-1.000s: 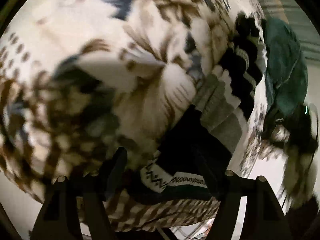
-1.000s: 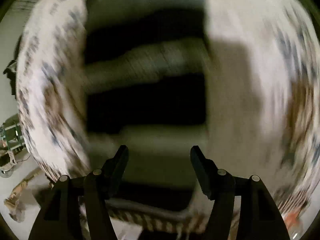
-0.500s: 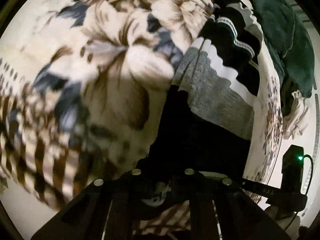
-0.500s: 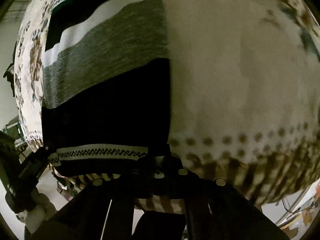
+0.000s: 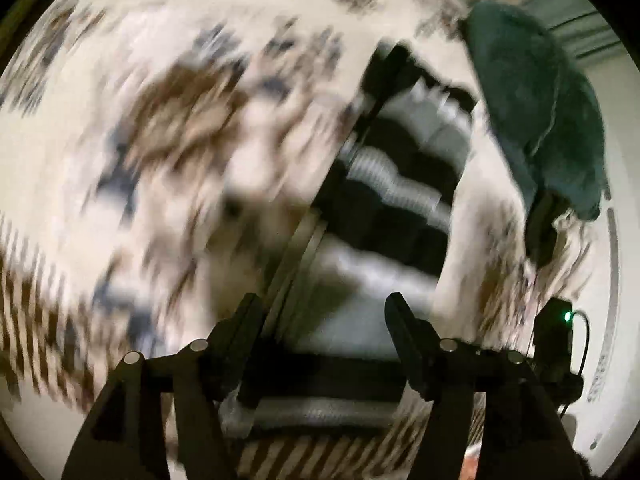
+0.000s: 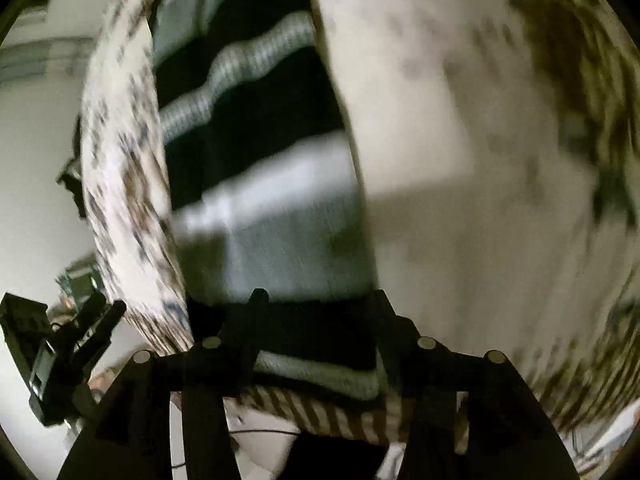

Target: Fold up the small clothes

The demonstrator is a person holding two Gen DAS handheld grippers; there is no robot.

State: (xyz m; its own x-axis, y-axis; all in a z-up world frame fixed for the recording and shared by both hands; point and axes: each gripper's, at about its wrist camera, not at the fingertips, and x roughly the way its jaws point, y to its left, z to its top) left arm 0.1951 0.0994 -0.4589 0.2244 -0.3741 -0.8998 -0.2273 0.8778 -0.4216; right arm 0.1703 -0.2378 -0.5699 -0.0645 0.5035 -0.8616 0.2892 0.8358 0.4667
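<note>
A small knit garment with black, white and grey stripes [image 5: 384,248] lies on a flower-patterned blanket [image 5: 168,128], folded into a narrow strip running away from me. It also shows in the right wrist view [image 6: 280,208]. My left gripper [image 5: 320,320] is open over the garment's near end, holding nothing. My right gripper [image 6: 316,312] is open over the same near end, empty. Both views are blurred by motion.
A dark green garment [image 5: 536,112] lies heaped at the blanket's far right edge. The left gripper's body [image 6: 60,356] shows at the lower left of the right wrist view. The blanket's striped border [image 6: 328,416] hangs over the near edge.
Both grippers were shut on the garment's near hem half a second ago. Both have opened and let it go, and the views have pulled back. The garment's near end now lies doubled over.
</note>
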